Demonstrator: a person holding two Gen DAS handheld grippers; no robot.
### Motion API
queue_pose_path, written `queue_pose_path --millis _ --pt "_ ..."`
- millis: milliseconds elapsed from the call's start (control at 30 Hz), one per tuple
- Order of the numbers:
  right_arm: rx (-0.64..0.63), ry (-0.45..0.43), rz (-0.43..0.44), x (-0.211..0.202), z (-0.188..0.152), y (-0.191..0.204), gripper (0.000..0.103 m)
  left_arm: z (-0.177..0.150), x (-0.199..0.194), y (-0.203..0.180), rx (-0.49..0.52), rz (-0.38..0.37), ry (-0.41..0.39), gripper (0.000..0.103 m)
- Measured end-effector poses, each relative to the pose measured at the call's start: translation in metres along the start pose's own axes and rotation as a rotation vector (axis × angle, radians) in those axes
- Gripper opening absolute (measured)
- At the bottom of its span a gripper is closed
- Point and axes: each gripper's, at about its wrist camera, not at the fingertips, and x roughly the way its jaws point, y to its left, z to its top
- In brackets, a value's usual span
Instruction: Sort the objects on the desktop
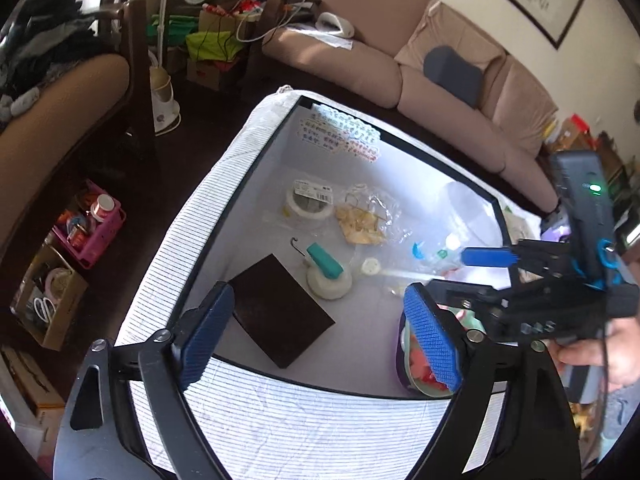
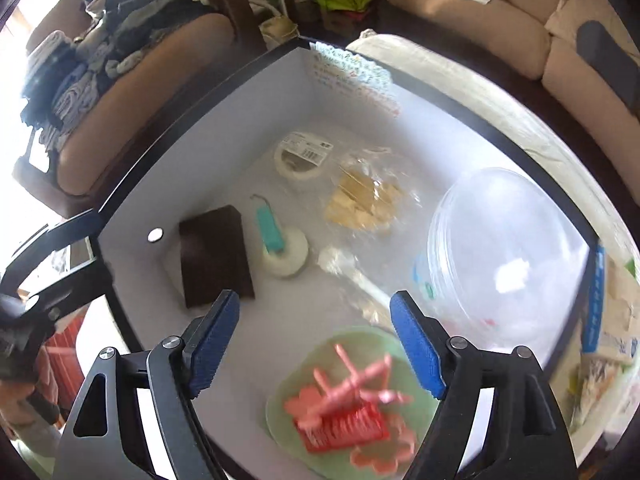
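Note:
A white-floored table point(image 1: 360, 344) holds loose objects. A dark brown pad point(image 1: 280, 312) lies just ahead of my open, empty left gripper point(image 1: 316, 336). A teal-handled tool on a white disc point(image 1: 326, 274), a tape roll point(image 1: 308, 202) and a plastic bag of beige pieces point(image 1: 364, 222) lie beyond. My right gripper point(image 2: 316, 344) is open and empty above a green plate point(image 2: 304, 376) with pink and red plastic pieces point(image 2: 344, 412). A clear bowl point(image 2: 508, 260) stands to its right. The pad point(image 2: 216, 252) and the teal tool point(image 2: 272, 232) show ahead-left.
A dark frame point(image 1: 256, 168) borders the table, with striped cloth point(image 1: 288, 428) around it. A beige sofa point(image 1: 440, 80) stands behind. Boxes and a pink basket point(image 1: 90, 224) sit on the floor at left. Paper labels point(image 1: 344, 132) lie at the far corner.

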Motion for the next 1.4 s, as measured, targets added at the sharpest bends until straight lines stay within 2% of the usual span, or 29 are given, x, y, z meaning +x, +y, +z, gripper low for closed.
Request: queue_pose_path --millis 33,167,533,700,800,933,1067,1267,1400 --pt "0.0 -0.012 -0.012 -0.006 -0.005 -0.001 0.085 -0.001 -0.001 -0.004 0.014 0.008 0.001 0.103" --pt "-0.001 -0.05 -0.066 -0.025 -0.032 -0.006 0.103 -0.004 -0.003 -0.017 0.062 0.052 0.001 0.103" --pt "0.066 -0.149 -0.093 -0.065 -0.081 -0.015 0.103 -0.013 -0.012 -0.056 0.125 0.048 -0.009 0.103" --pt "0.112 -0.208 -0.076 -0.091 -0.123 -0.028 0.103 -0.024 -0.009 -0.099 0.23 0.081 -0.039 0.103" --pt "0.124 -0.24 -0.042 -0.102 -0.153 -0.038 0.103 -0.032 0.005 -0.12 0.254 0.064 -0.014 0.103" --pt "0.143 -0.267 -0.109 -0.112 -0.187 -0.054 0.103 -0.038 0.017 -0.146 0.307 0.079 -0.009 0.103" --pt "0.214 -0.302 -0.119 -0.118 -0.213 -0.081 0.103 -0.043 0.026 -0.164 0.315 0.069 0.002 0.103" --pt "0.298 -0.328 -0.157 -0.119 -0.235 -0.115 0.103 -0.05 0.037 -0.192 0.341 0.078 0.007 0.103" --pt "0.346 -0.345 -0.205 -0.119 -0.251 -0.138 0.103 -0.057 0.041 -0.213 0.354 0.041 0.011 0.103"
